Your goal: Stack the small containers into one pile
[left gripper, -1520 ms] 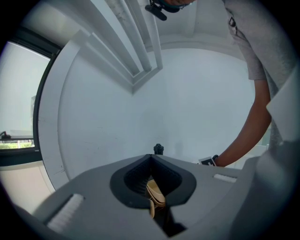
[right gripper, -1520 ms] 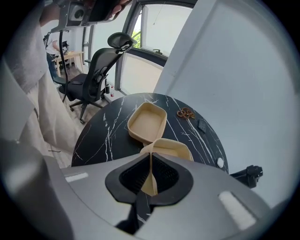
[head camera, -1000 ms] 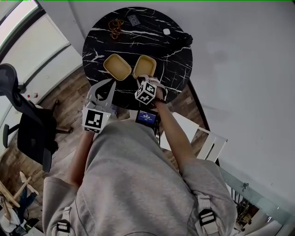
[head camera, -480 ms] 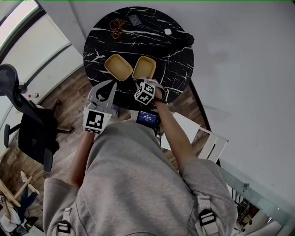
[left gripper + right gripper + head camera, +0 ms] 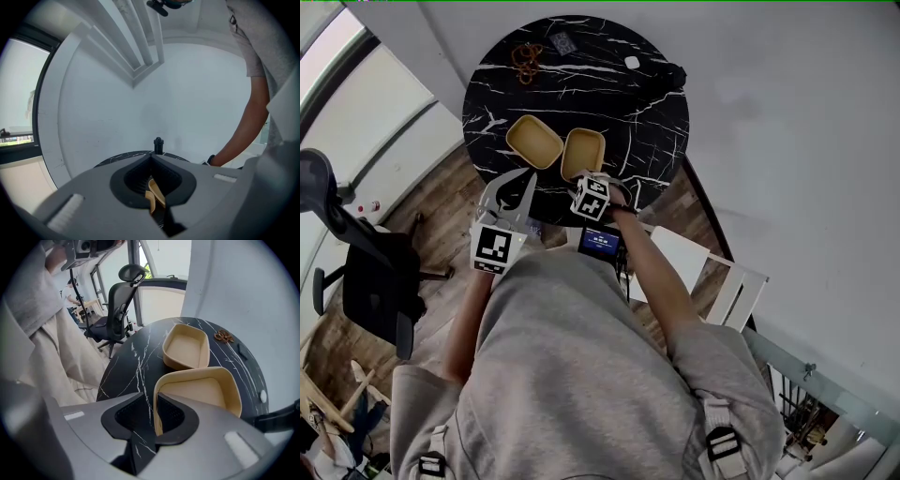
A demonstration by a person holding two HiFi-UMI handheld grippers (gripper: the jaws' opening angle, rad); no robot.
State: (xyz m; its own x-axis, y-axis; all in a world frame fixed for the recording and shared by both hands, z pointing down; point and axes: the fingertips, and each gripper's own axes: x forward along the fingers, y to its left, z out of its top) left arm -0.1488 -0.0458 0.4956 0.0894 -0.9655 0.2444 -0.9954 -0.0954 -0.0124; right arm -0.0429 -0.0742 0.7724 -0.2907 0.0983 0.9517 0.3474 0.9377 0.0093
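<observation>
as the right gripper (image 5: 147,397) has just been opening its jaws, loose astride the near wall of the tub (image 5: 201,390) at the table's (image 5: 652,112) 6 o'clock, a grab for stacking seems next; the left gripper (image 5: 151,159) hangs clenched, empty.

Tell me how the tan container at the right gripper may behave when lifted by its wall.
Probably light: the tan container is thin-walled and empty. Its thin rim may flex a little under a pinch. It is unlikely to roll, since it sits flat on the marble table, but it could slide on that glossy top.
</observation>
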